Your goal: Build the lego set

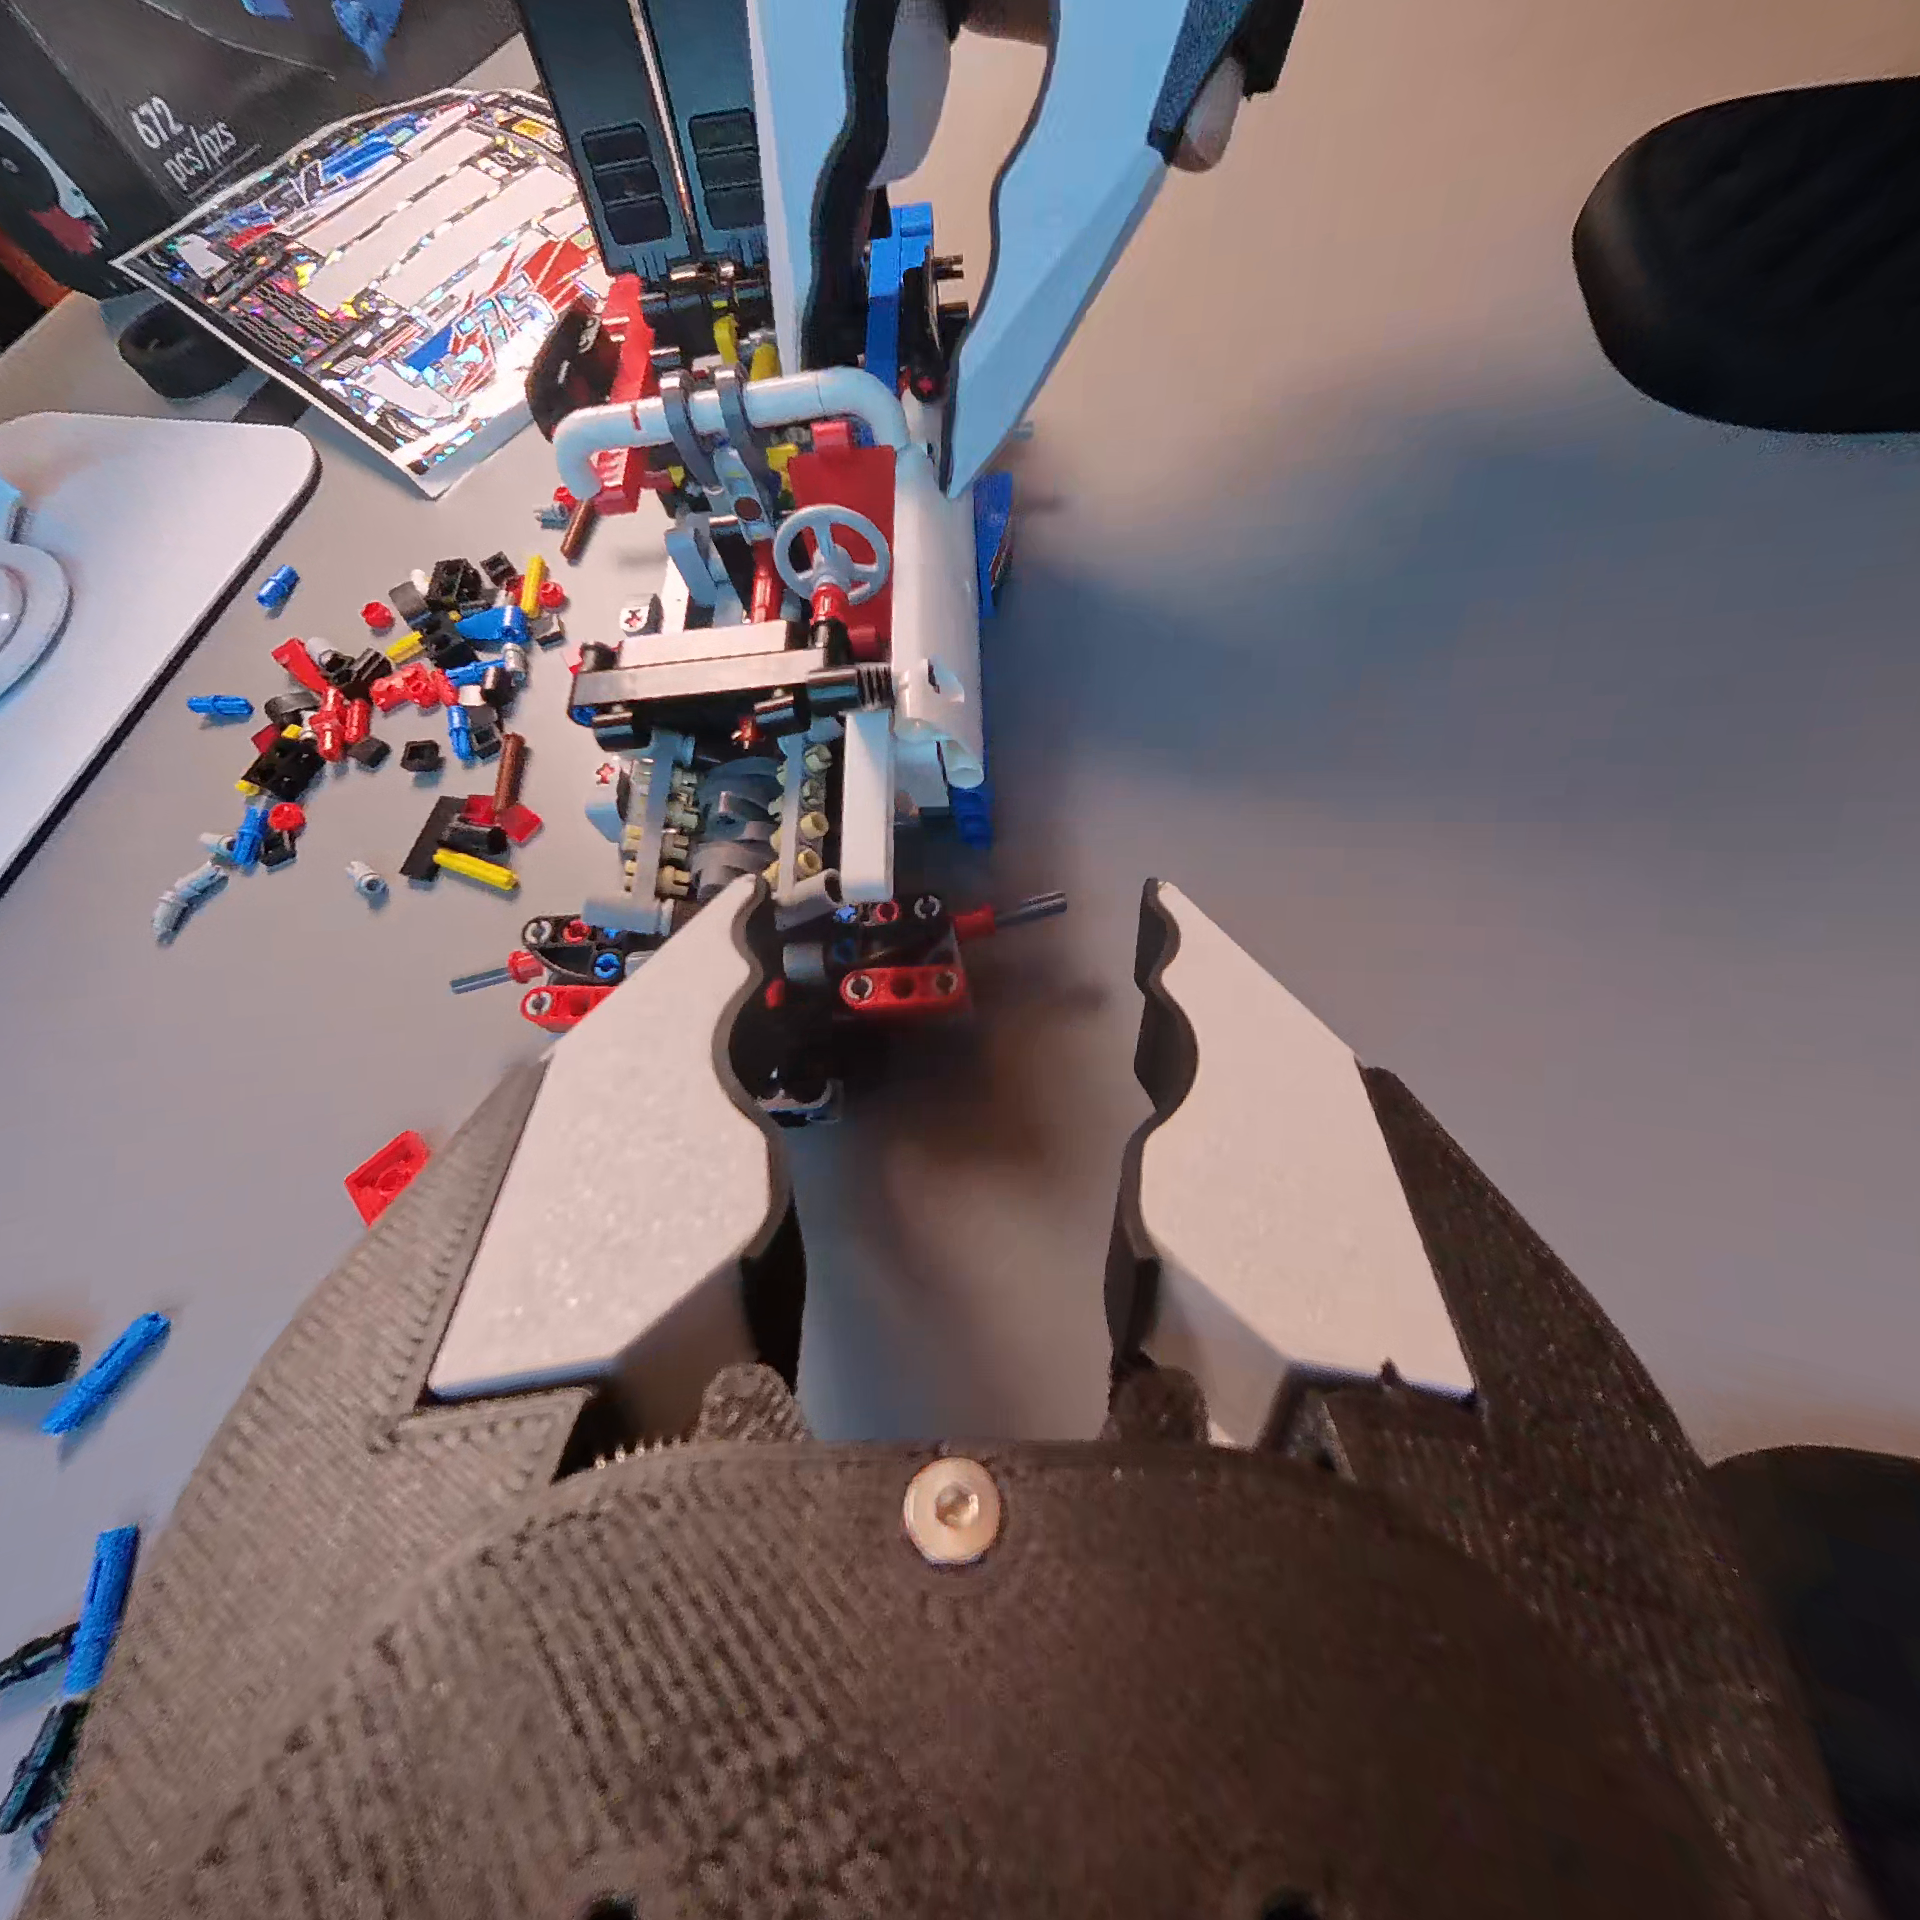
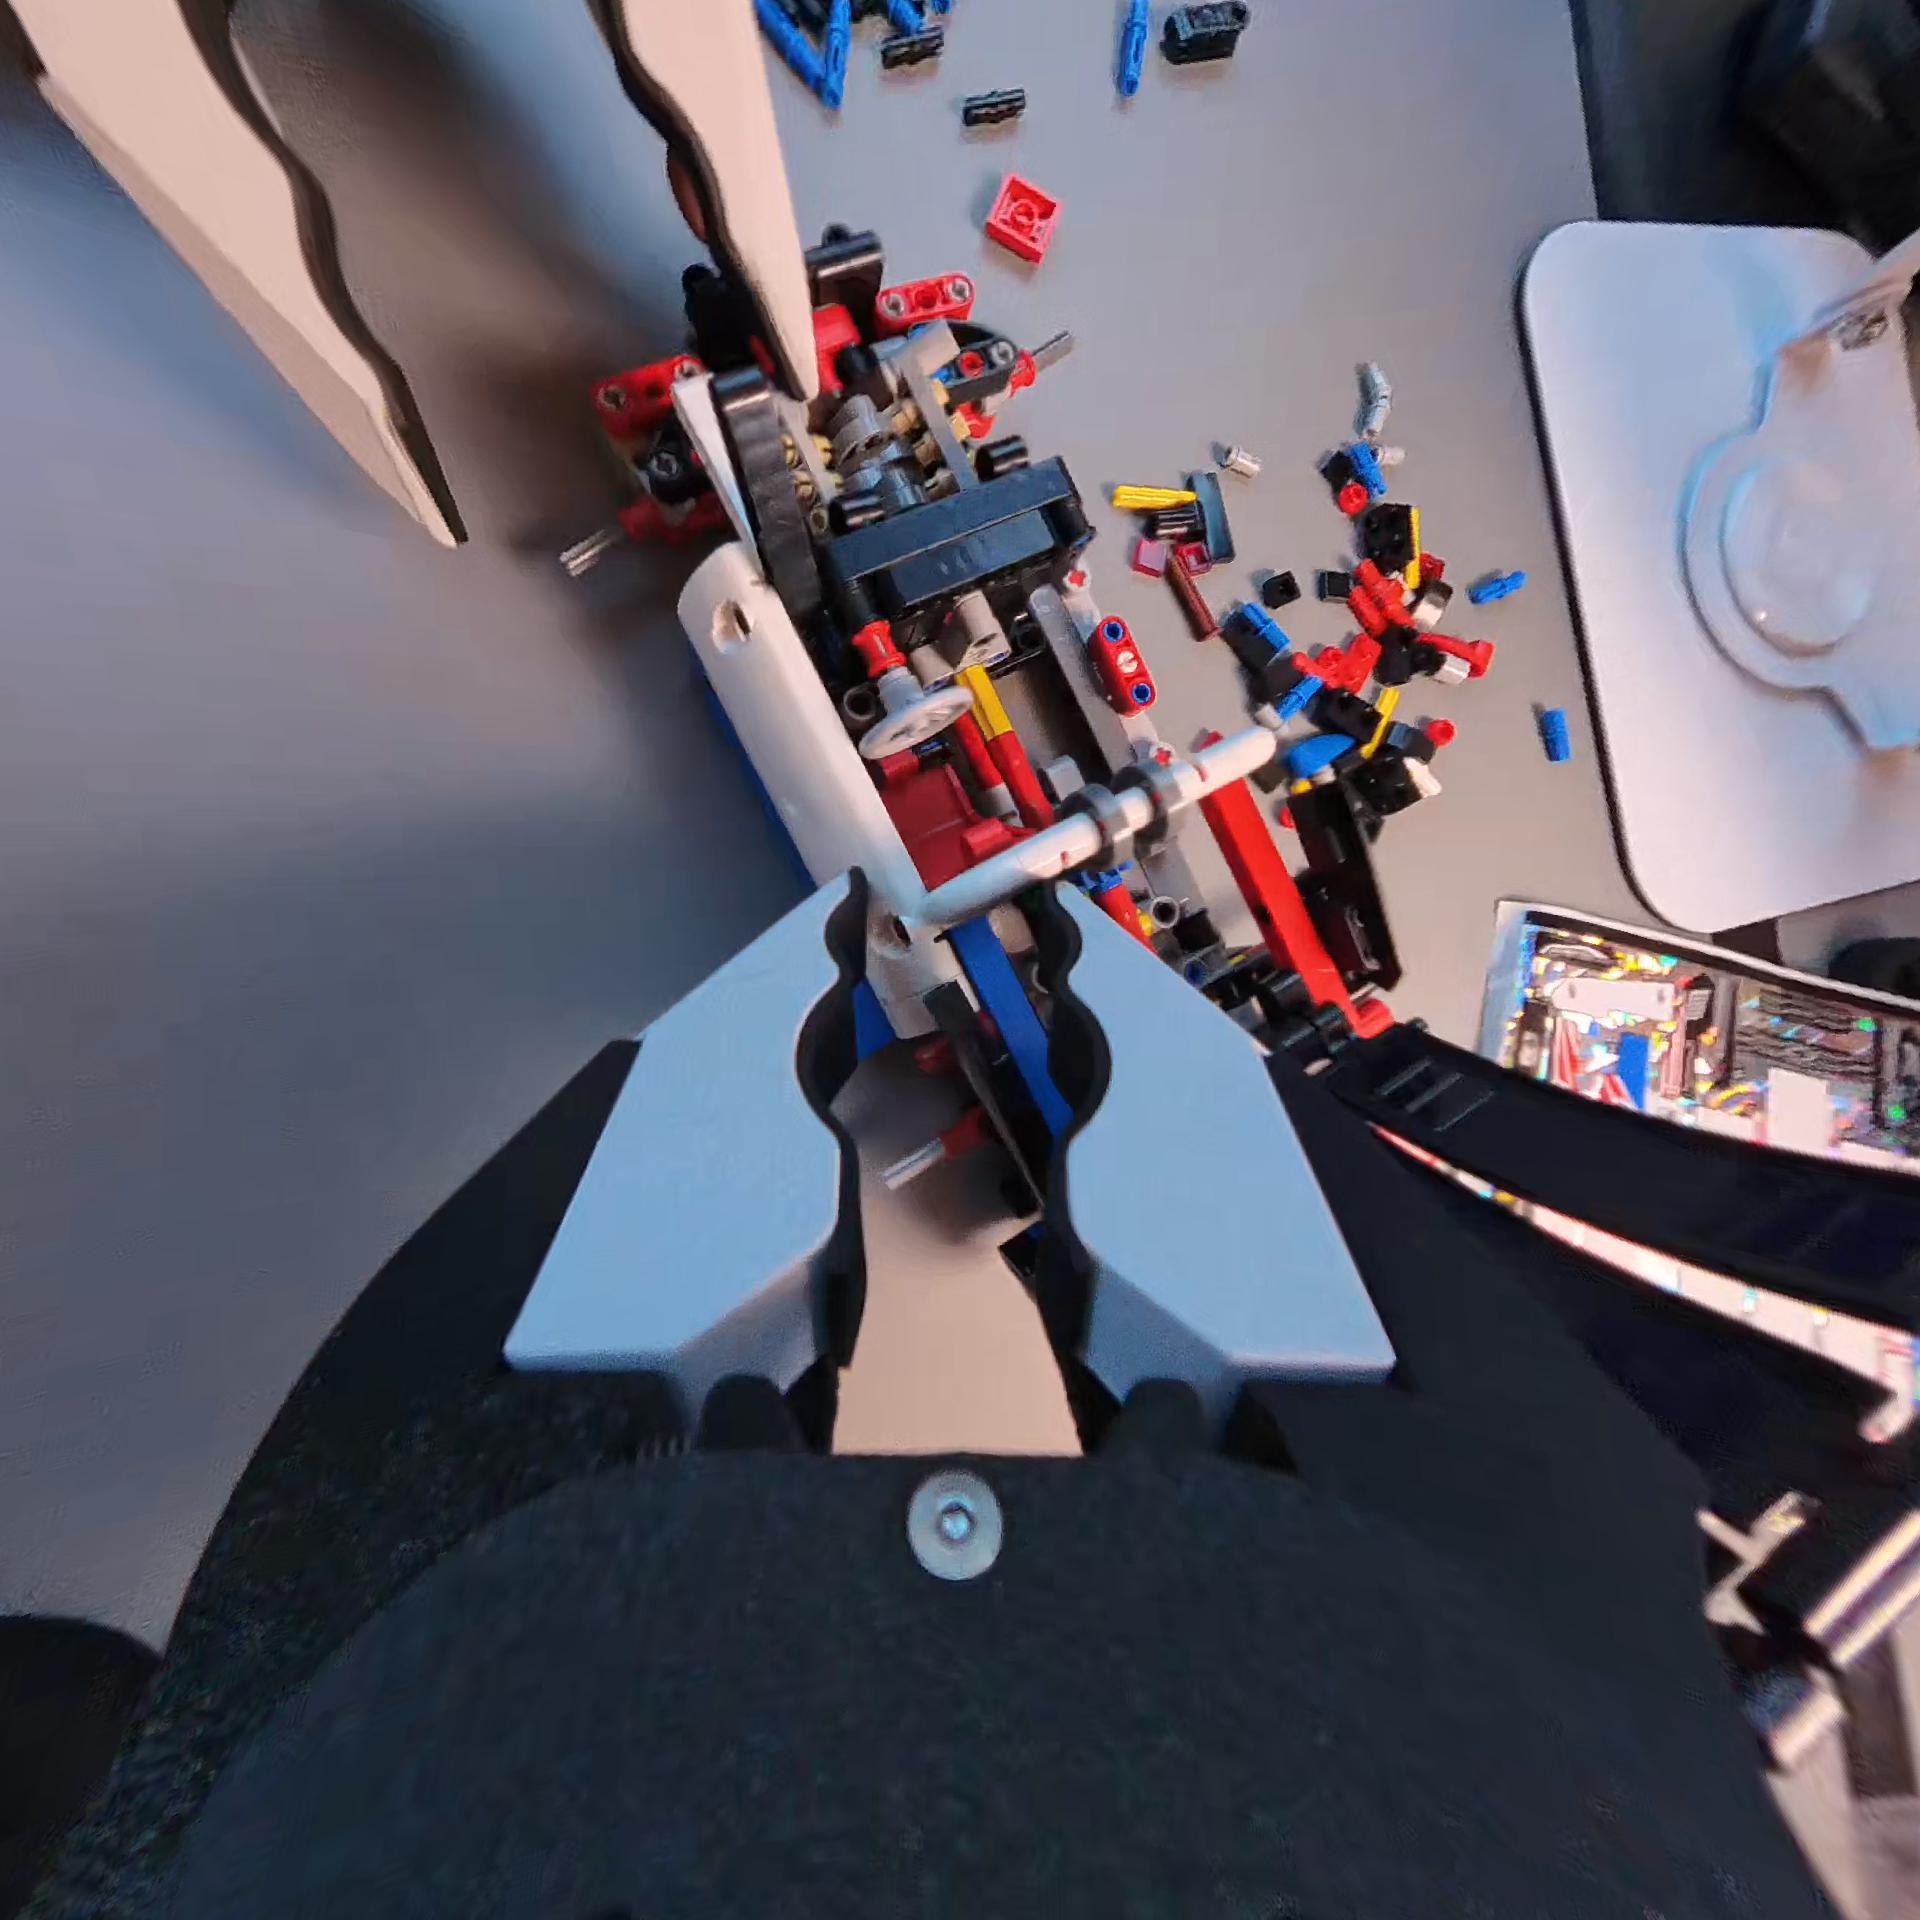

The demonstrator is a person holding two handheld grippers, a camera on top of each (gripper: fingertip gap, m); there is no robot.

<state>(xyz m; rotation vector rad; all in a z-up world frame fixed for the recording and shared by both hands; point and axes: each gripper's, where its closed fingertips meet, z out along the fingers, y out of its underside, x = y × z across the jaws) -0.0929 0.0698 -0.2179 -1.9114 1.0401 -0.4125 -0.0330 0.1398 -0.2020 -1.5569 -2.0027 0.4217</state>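
Your left gripper (image 1: 951, 914) gapes wide, one finger touching the lego car (image 1: 800, 665) at twelve o'clock. Your right gripper (image 2: 956, 914) pinches its rear; loose pieces (image 1: 405, 717) lie at ten o'clock.

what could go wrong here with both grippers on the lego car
1. The right gripper clamps only the car's rear edge, so the car may twist or shed parts.
2. The open left gripper has one finger against the front, which could push the car sideways.
3. A slide could scatter the loose pieces beside it.
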